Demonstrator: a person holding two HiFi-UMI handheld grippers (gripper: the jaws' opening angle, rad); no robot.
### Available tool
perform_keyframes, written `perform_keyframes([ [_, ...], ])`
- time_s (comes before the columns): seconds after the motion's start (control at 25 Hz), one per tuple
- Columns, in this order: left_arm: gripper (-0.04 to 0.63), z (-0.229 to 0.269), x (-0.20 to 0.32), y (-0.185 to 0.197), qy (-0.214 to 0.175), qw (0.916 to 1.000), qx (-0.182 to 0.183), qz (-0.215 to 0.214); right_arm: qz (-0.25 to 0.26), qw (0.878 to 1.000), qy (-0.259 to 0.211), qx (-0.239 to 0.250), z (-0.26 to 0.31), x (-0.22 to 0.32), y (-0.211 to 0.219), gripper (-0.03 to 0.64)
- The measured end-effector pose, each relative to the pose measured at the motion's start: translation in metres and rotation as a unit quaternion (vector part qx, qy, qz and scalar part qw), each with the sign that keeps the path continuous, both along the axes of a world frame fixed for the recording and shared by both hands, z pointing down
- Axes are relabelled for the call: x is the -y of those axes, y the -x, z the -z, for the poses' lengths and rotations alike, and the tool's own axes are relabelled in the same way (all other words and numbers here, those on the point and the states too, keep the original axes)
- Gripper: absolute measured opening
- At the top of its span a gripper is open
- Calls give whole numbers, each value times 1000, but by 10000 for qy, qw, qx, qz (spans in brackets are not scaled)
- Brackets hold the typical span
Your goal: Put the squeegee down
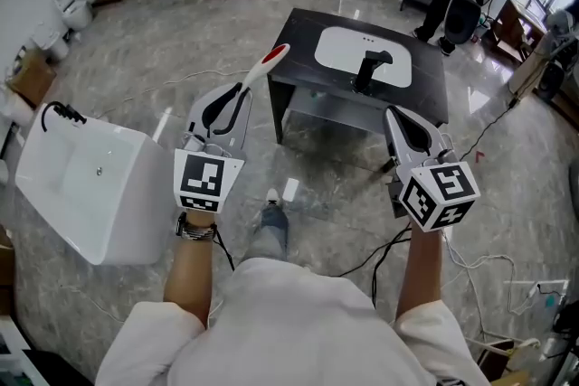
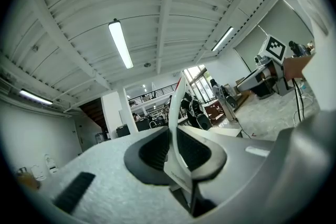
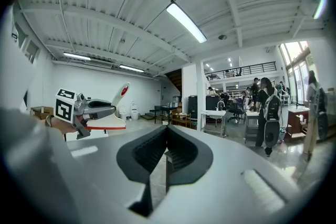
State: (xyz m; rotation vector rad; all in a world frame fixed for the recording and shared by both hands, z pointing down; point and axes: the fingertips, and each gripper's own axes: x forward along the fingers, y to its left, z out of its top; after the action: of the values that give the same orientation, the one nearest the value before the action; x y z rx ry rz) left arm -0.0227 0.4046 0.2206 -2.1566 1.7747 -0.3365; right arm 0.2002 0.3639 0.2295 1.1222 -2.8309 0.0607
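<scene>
A dark table (image 1: 303, 36) stands ahead. The squeegee (image 1: 262, 72), white with a red handle tip and a red strip along its blade, is held in the air near the table's left corner. The left gripper (image 1: 226, 108) pinches it, and the right gripper (image 1: 403, 127) is pressed together, empty.

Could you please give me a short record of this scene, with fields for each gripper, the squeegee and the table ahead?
left gripper: shut on the squeegee, handle clamped between the pads
squeegee: white with a red tip, held in the air, handle slanting up and forward; not yet set down
right gripper: shut, nothing between its jaws
table: dark, ahead of the person, carrying a white basin with a black faucet
floor, left side: white sink
</scene>
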Motion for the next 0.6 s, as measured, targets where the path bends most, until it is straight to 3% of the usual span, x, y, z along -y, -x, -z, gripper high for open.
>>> perform_keyframes([
  [0.6, 46, -25, 202, 64, 234, 9992, -63, -306, -211, 9997, 115, 8, -12, 189, 70, 8],
])
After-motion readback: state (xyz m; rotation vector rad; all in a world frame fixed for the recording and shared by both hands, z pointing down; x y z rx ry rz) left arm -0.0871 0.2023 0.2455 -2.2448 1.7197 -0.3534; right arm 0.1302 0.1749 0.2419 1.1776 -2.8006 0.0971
